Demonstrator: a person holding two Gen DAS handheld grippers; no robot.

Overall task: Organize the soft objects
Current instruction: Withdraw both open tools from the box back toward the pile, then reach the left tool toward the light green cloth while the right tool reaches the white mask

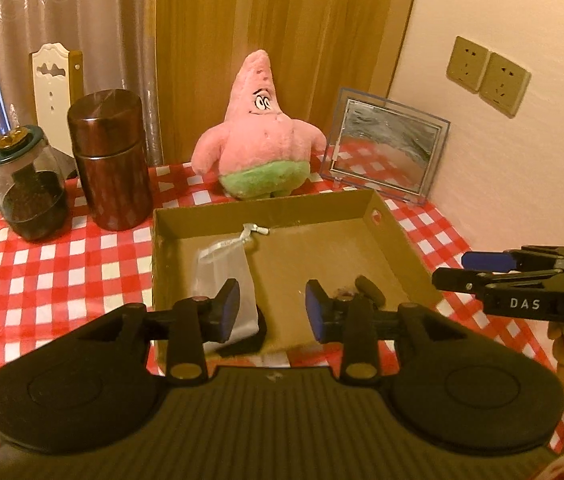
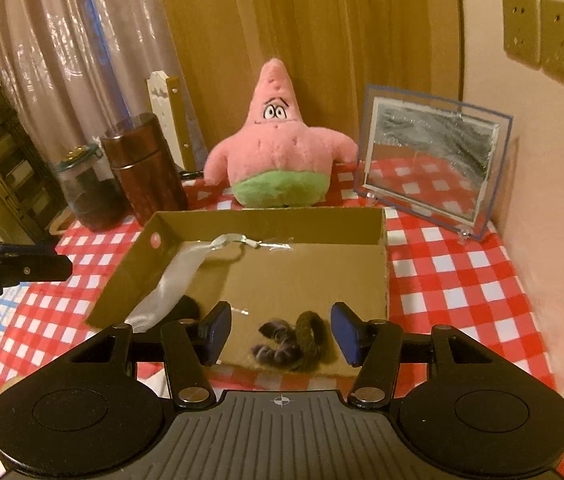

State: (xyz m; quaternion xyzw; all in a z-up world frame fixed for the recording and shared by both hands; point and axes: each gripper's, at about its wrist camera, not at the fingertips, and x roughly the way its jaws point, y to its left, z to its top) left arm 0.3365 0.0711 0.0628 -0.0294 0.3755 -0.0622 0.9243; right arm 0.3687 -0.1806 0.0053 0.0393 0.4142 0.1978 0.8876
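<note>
Left gripper [image 1: 271, 308] stands open, nothing between its pads, above the near edge of the cardboard box [image 1: 394, 236]. Right gripper [image 2: 280, 332] likewise open and empty, over the same edge. Box sits on the checked tablecloth [image 1: 61, 264]. Contents: a sheer drawstring pouch [image 1: 221, 264] at its left side, fuzzy hair ties [image 2: 294, 344] at its near right corner. Pink star plush [image 1: 259, 136] stands upright behind the box, outside it. Brown canister [image 1: 111, 160] and glass jar [image 1: 27, 188], holding dark contents, stand left.

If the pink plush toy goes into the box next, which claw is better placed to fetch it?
Probably either, slightly the right claw. Both are open and empty, but the pink plush toy sits straight ahead of it, just behind the cardboard box; the left claw sees it similarly.
</note>
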